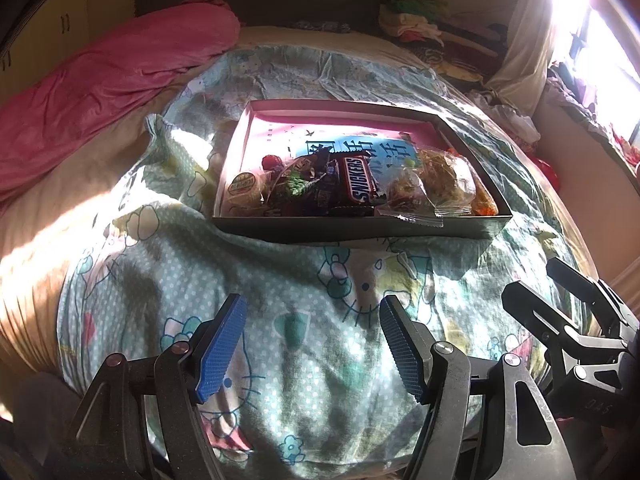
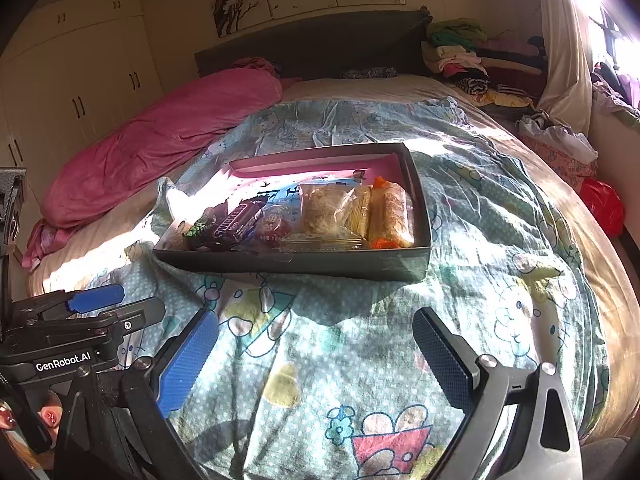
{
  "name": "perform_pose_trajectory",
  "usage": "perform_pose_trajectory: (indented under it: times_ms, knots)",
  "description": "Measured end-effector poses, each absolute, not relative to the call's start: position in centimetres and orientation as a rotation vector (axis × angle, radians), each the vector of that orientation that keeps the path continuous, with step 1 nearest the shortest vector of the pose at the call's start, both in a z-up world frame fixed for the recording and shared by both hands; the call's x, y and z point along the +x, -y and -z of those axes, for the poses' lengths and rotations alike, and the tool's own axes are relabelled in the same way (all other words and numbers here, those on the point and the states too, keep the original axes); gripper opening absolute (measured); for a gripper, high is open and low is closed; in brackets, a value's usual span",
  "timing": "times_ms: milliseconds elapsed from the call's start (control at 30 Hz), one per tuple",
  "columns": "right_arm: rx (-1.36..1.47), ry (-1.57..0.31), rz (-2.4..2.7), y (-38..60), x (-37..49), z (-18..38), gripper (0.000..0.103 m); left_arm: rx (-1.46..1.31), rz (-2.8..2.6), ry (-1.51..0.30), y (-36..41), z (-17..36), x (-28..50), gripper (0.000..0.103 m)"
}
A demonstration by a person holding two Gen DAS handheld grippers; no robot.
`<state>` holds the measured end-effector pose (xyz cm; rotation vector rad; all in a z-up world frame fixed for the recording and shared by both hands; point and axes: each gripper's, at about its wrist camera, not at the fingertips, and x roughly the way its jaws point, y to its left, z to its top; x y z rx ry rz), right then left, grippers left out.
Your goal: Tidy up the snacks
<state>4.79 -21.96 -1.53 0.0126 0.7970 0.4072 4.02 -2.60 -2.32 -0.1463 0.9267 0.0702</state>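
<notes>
My left hand-held gripper point(image 1: 312, 344) hangs wide, nothing between its blue pads, above the cartoon-print quilt point(image 1: 280, 280). My right hand-held gripper point(image 2: 316, 364) also spread wide and empty, just beside the left. Ahead on the bed sits the dark box point(image 2: 320, 262), pink inside. Snacks lie in it: chocolate bar point(image 1: 360, 180), clear-wrapped pastries point(image 2: 320, 208), orange-ended packet point(image 2: 390, 216). Pink blanket point(image 2: 160, 140) bunched far left.

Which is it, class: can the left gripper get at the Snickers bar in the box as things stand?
Probably yes. The left gripper is open, the box has no lid, and the Snickers bar lies on top, with only quilt between.
</notes>
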Motion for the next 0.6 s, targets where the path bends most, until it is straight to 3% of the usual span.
perform_pose_trajectory:
  times_ms: [600]
  knots:
    - [0.015,-0.793,-0.402,22.17,4.94,1.55,0.098,-0.132,-0.093,-0.914,2.70,2.13,3.99,0.071]
